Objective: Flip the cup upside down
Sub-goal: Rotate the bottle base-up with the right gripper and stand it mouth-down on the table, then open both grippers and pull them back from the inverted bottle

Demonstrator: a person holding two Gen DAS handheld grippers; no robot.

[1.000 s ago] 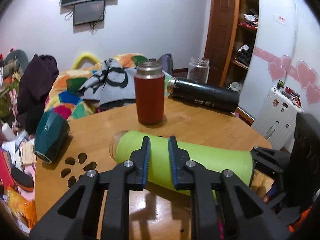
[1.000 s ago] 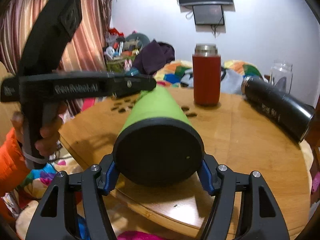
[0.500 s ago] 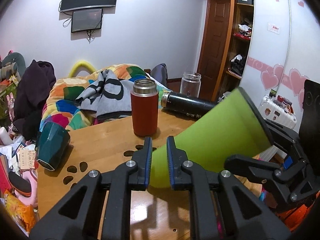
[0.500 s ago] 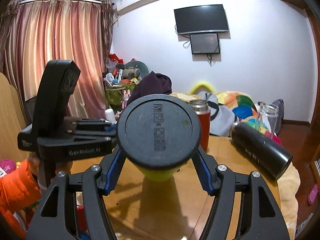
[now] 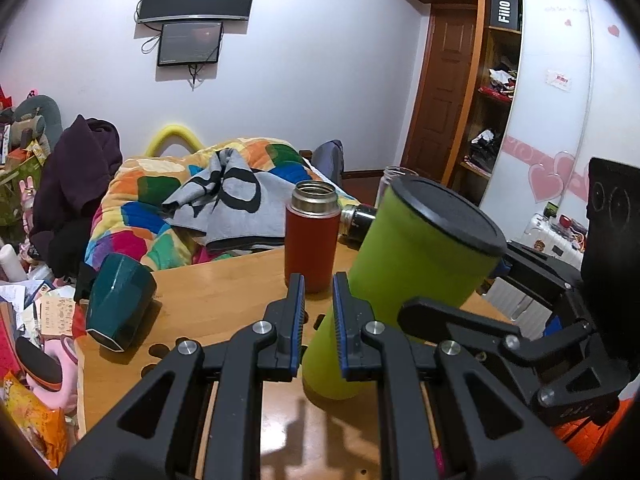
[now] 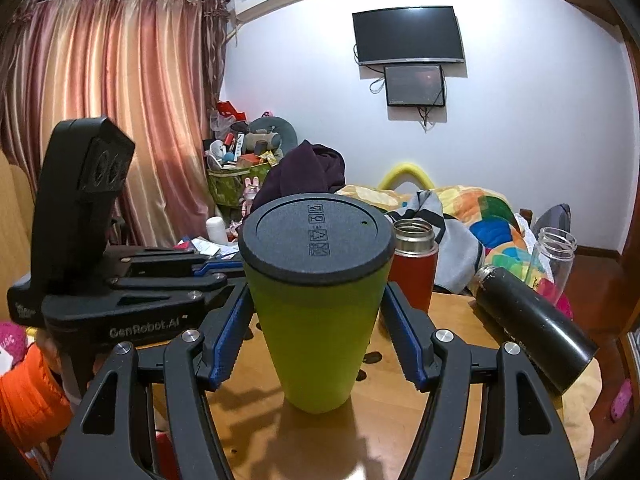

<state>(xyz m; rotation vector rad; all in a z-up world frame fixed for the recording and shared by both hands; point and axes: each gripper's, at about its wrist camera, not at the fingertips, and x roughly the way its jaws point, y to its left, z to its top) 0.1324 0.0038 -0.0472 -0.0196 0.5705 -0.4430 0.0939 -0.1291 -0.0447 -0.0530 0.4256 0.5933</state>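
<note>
A tall lime-green cup with a black base cap on top stands mouth down on the wooden table. In the left wrist view the cup leans to the right. My right gripper is open, its blue-padded fingers on either side of the cup with a gap to each side. My left gripper has a narrow gap between its fingers and holds nothing; it sits just left of the cup's lower end.
A red flask stands upright behind the green cup. A black bottle lies on its side at the right, with a clear jar beyond it. A dark green cup lies at the table's left edge.
The green cup went from lying on the table to tilted up, then to standing mouth down. The right gripper's fingers have opened away from it.
</note>
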